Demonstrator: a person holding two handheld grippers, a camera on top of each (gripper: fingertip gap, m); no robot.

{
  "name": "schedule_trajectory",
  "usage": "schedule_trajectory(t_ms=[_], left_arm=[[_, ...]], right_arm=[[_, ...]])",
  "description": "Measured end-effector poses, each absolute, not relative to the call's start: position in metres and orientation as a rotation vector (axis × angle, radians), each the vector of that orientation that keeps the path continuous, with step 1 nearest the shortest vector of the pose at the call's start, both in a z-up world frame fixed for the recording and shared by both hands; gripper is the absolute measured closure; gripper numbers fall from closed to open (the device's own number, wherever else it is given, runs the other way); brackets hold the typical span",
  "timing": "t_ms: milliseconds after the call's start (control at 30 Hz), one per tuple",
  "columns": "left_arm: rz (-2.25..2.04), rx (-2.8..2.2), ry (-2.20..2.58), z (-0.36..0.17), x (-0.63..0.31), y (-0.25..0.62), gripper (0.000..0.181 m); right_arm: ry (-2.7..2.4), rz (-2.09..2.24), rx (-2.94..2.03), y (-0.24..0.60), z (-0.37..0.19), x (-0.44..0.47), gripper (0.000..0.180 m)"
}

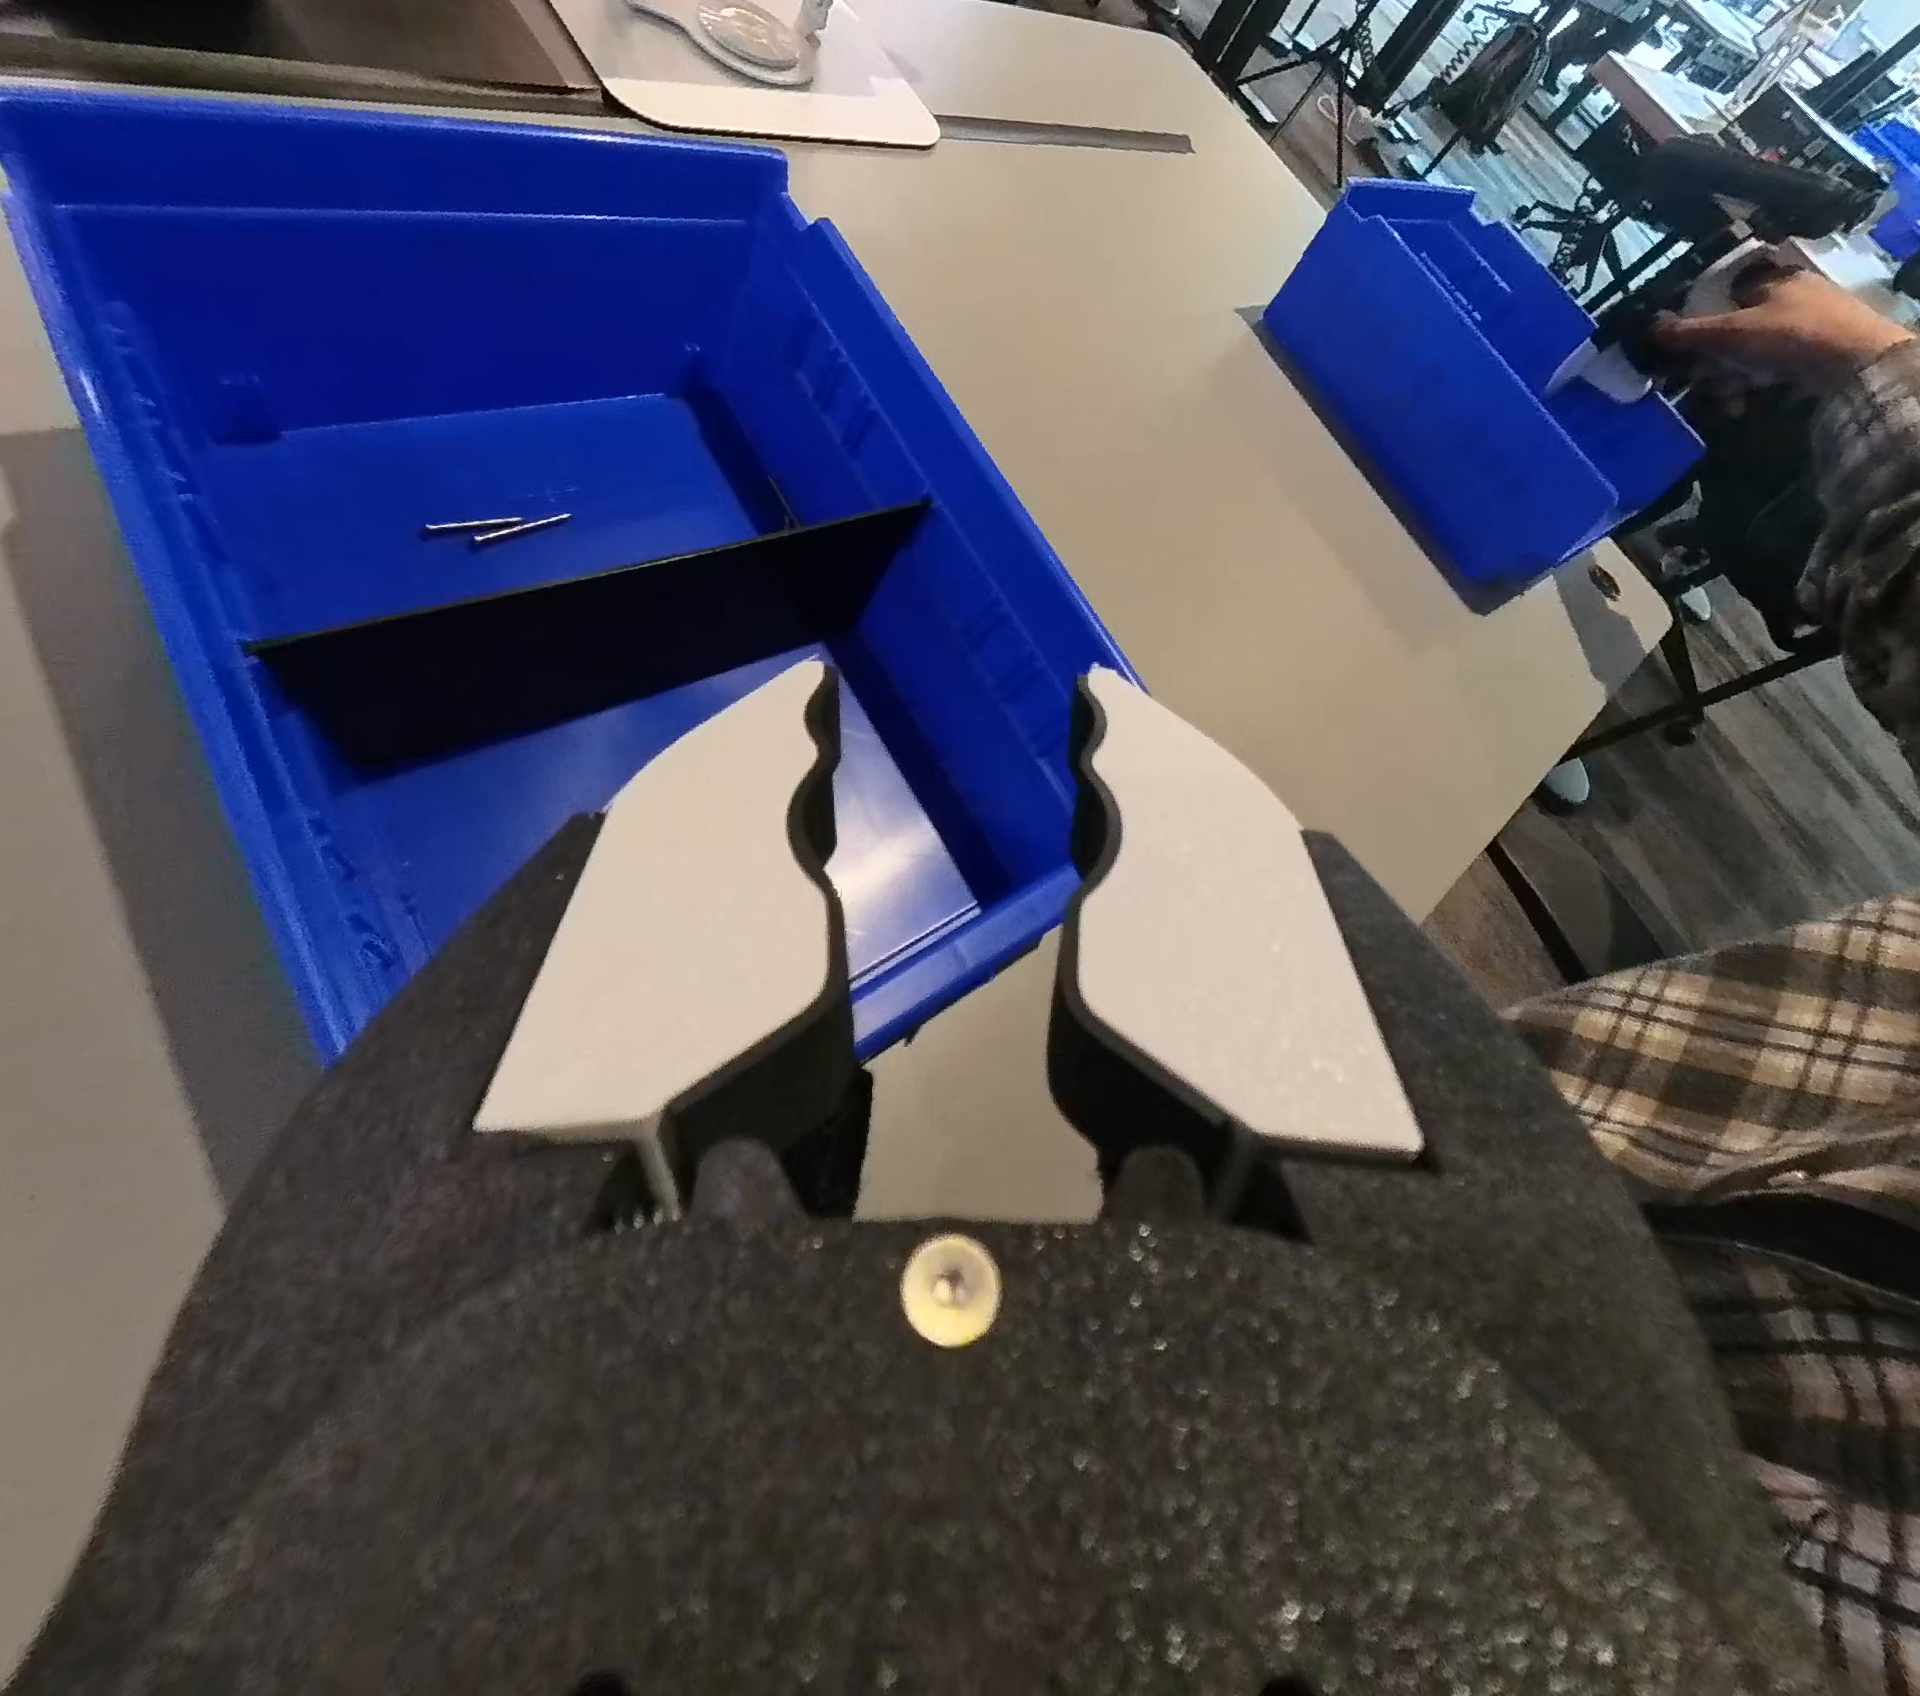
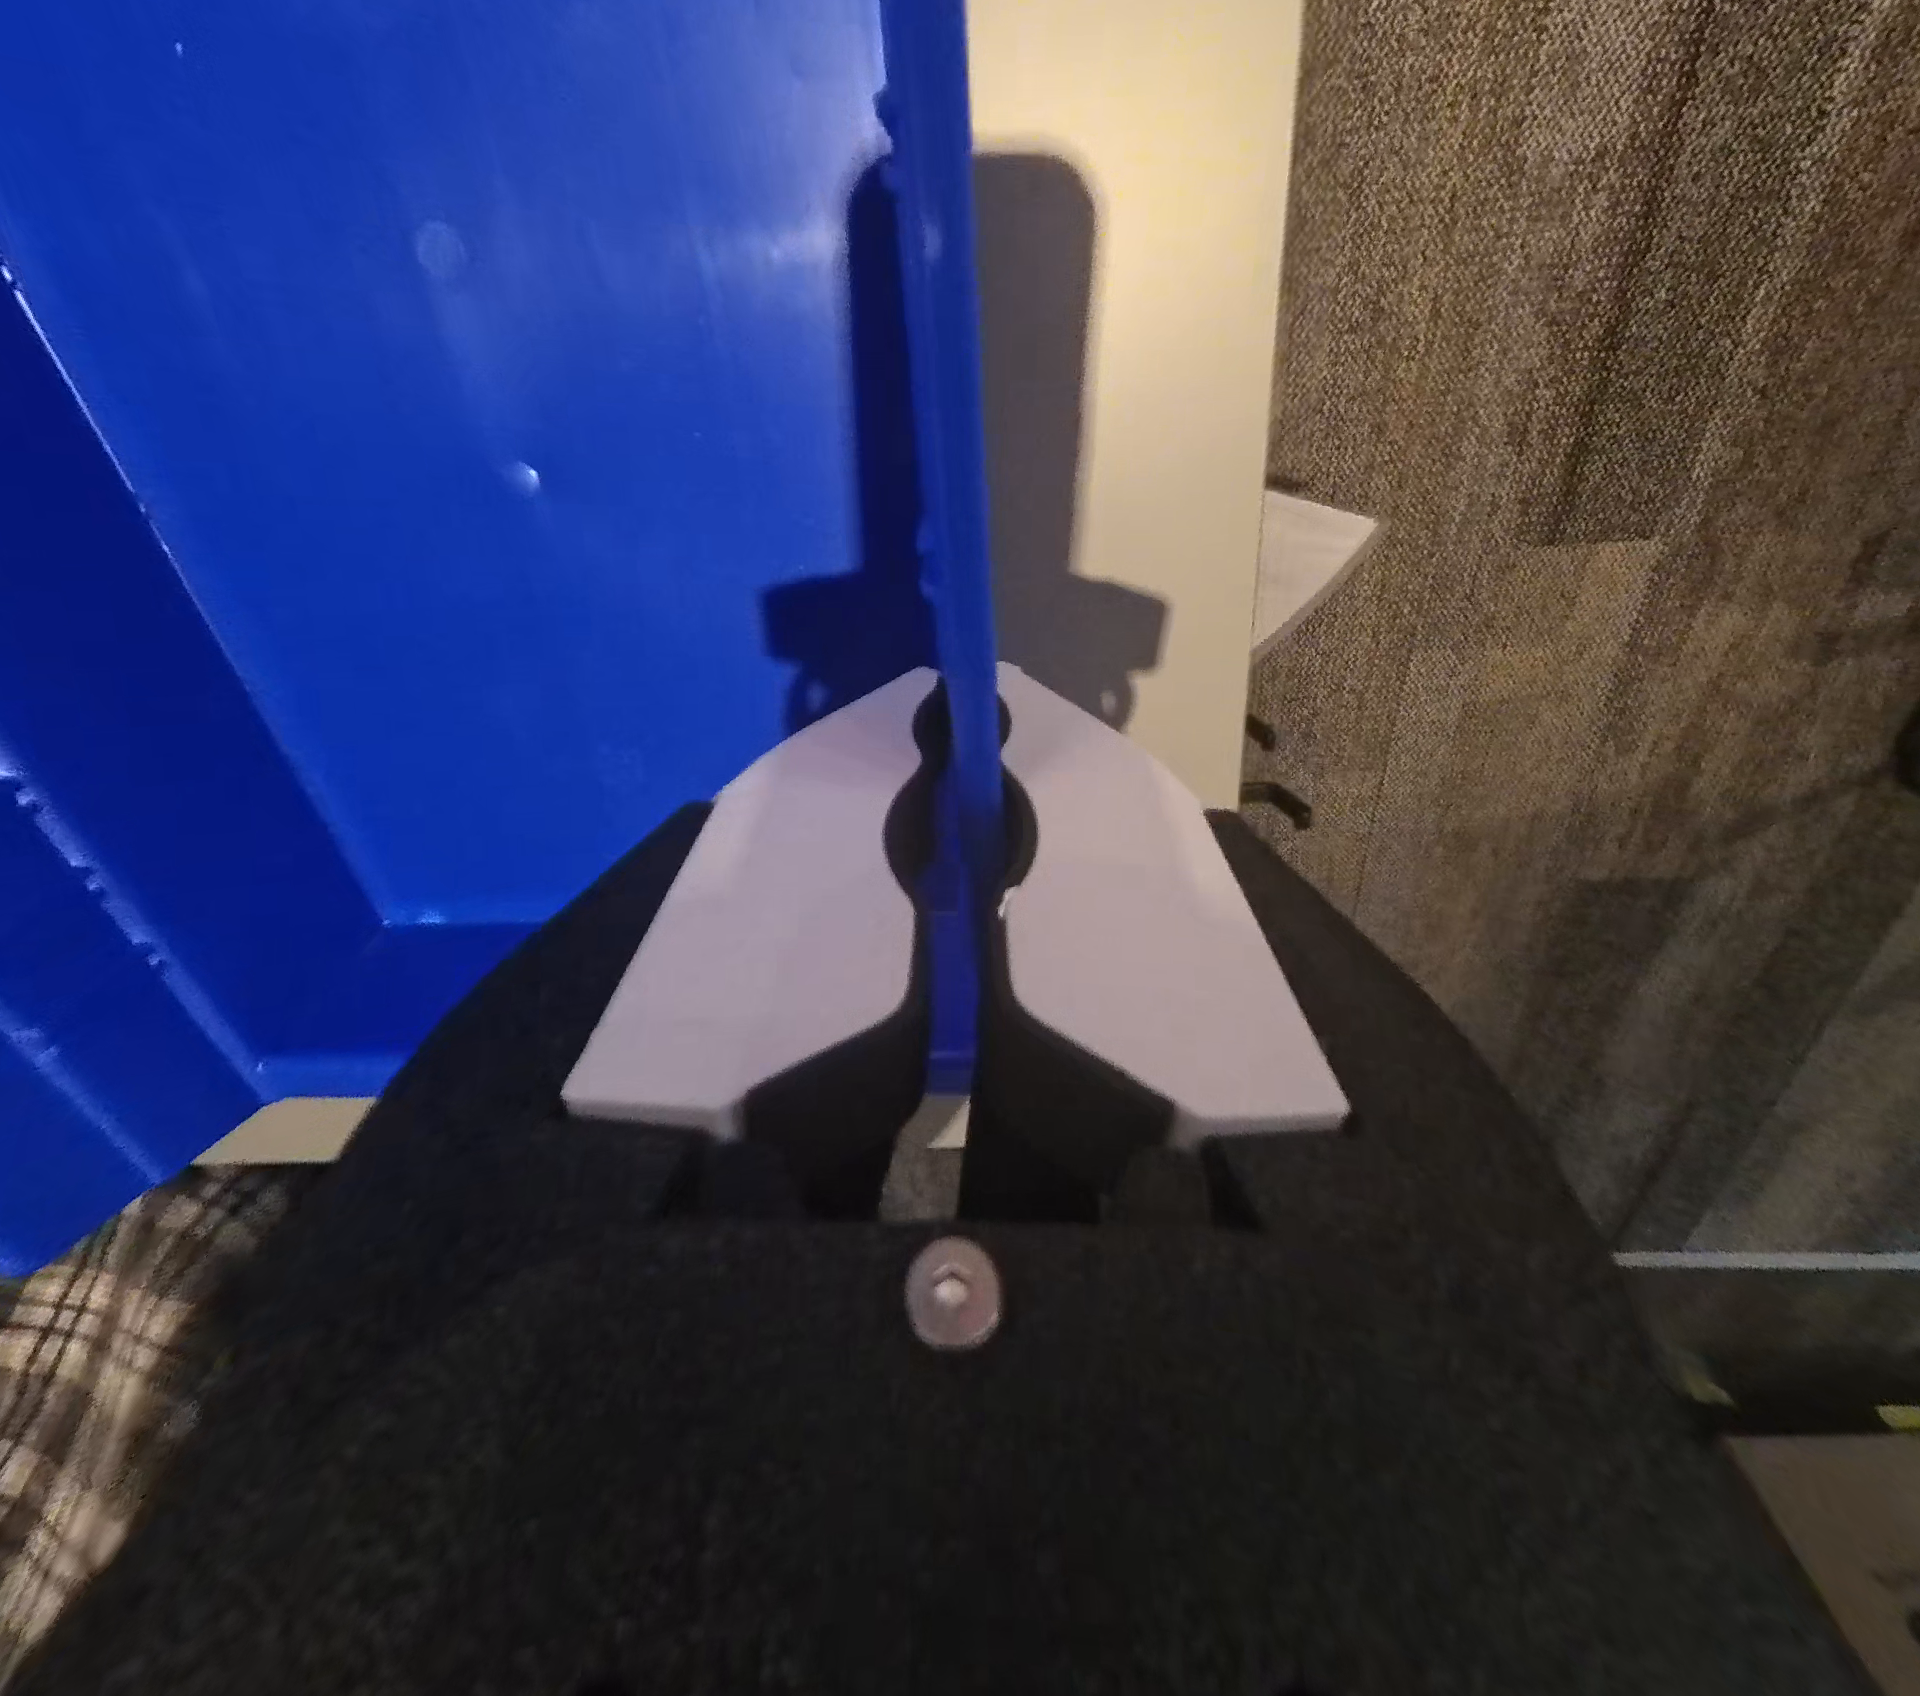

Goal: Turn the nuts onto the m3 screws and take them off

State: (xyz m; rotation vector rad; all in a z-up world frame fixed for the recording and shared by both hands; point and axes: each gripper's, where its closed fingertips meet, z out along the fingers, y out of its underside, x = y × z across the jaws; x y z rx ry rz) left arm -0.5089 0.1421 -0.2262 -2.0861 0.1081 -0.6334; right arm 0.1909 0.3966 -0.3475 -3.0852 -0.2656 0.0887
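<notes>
My left gripper (image 1: 951,737), jaws spread and empty, sits nearest the thin silver metal screws (image 1: 497,526): they lie ahead-left past the black divider (image 1: 582,618) in the big blue plastic bin (image 1: 416,275), long axes crosswise; my right gripper (image 2: 961,711) pinches the small blue bin's wall (image 2: 940,399).

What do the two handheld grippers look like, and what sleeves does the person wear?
The left gripper and right gripper look alike: a black, grainy foam-like body, two flat light-grey fingers with black wavy inner edges, and one silver screw centred on the body. No cables show. The sleeve is plaid, beige and dark brown.
</notes>
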Motion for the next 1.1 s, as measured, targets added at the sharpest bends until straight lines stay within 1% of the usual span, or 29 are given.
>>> schedule_trajectory(t_ms=[967, 1000, 1033, 1067, 1100], left_arm=[[-0.591, -2.137, 0.060, -0.230, -0.512, 0.146, 0.139], [-0.589, -2.142, 0.056, -0.229, -0.514, 0.147, 0.138], [-0.583, -2.149, 0.054, -0.228, -0.515, 0.147, 0.137], [-0.573, -2.157, 0.052, -0.228, -0.517, 0.147, 0.136], [-0.561, -2.167, 0.051, -0.227, -0.520, 0.148, 0.134]], right_arm=[[-0.277, 0.105, -3.090, 0.421, -0.347, 0.214, 0.175], [-0.270, 0.095, -3.071, 0.422, -0.344, 0.216, 0.169], [-0.262, 0.095, -3.024, 0.427, -0.337, 0.216, 0.155], [-0.254, 0.106, -2.971, 0.431, -0.326, 0.216, 0.146], [-0.244, 0.111, -2.911, 0.435, -0.312, 0.215, 0.142]])
